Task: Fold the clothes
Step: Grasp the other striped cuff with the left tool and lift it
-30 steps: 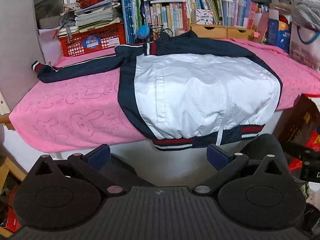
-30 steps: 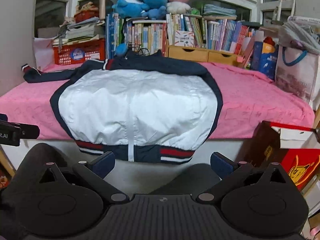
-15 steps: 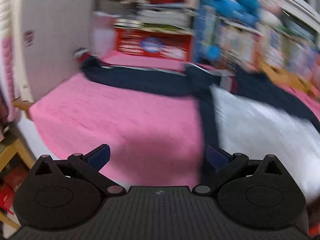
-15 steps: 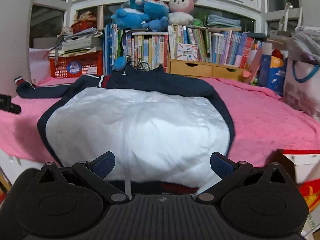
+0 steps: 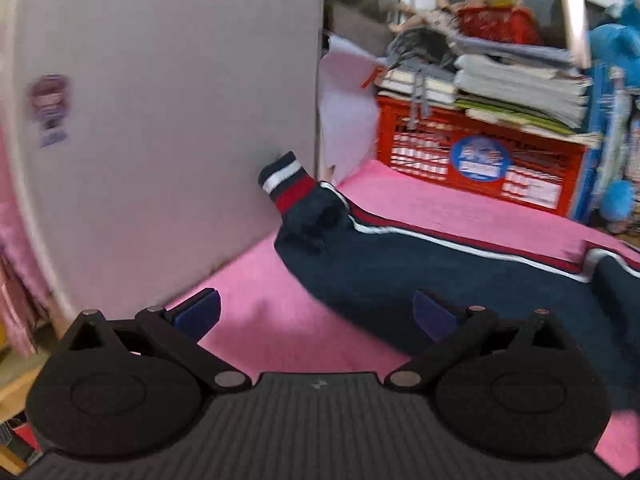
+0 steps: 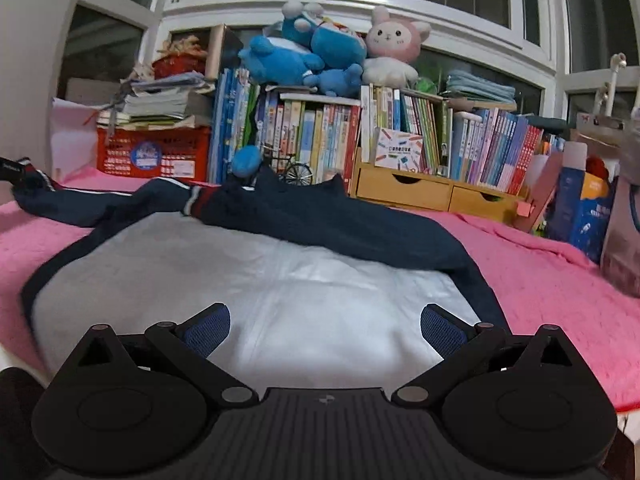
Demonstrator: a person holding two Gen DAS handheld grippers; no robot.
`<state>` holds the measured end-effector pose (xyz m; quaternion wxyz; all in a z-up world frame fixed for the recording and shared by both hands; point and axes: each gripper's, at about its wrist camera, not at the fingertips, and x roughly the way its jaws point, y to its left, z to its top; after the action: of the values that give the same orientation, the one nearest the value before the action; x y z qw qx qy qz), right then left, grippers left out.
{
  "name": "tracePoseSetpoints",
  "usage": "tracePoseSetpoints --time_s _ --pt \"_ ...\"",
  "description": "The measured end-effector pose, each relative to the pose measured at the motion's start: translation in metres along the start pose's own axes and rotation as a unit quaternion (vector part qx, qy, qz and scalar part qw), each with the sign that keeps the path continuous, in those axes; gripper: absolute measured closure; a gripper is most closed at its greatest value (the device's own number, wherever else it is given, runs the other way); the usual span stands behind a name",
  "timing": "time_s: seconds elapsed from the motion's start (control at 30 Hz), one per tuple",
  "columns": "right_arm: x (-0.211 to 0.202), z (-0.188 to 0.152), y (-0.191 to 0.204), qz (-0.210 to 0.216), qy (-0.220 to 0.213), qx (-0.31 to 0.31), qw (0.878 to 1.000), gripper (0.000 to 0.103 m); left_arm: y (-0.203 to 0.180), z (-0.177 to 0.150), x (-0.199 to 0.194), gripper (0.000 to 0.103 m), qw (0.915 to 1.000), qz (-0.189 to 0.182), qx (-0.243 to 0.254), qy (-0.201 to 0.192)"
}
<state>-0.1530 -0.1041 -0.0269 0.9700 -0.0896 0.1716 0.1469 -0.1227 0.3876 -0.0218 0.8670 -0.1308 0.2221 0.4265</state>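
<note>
Risk: left gripper (image 5: pixel 316 312), jaws spread and empty over navy sleeve (image 5: pixel 400 272), may pinch pink blanket (image 5: pixel 280 320) too; right gripper (image 6: pixel 325 330) gapes empty.

Left hand-held gripper (image 5: pixel 316 312) open above pink blanket (image 5: pixel 460 208); navy sleeve (image 5: pixel 400 264) near, striped cuff (image 5: pixel 286 180) against white panel (image 5: pixel 180 100).

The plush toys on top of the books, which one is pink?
The bunny plush, at the right end of the pile; the other plush toys beside it are blue.
</note>
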Motion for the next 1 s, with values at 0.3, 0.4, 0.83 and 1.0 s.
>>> tracePoseSetpoints --time_s 0.3,0.4,0.83,1.0 --pt "0.052 0.002 0.024 0.014 0.039 -0.023 0.999 0.000 0.001 0.022 0.070 0.082 0.9964 0.019 -0.067 0.050" --pt "0.057 -0.001 0.024 0.020 0.039 -0.025 0.999 0.000 -0.008 0.027 0.060 0.099 0.9972 0.004 -0.073 0.018" --pt "0.050 -0.010 -0.006 0.042 0.032 0.056 0.997 0.000 -0.217 0.063 -0.125 0.097 0.9231 -0.354 0.053 -0.141" --pt "0.035 -0.015 -0.022 0.028 0.031 0.078 0.996 0.000 -0.329 -0.012 -0.149 0.084 0.8904 -0.415 0.177 -0.059"
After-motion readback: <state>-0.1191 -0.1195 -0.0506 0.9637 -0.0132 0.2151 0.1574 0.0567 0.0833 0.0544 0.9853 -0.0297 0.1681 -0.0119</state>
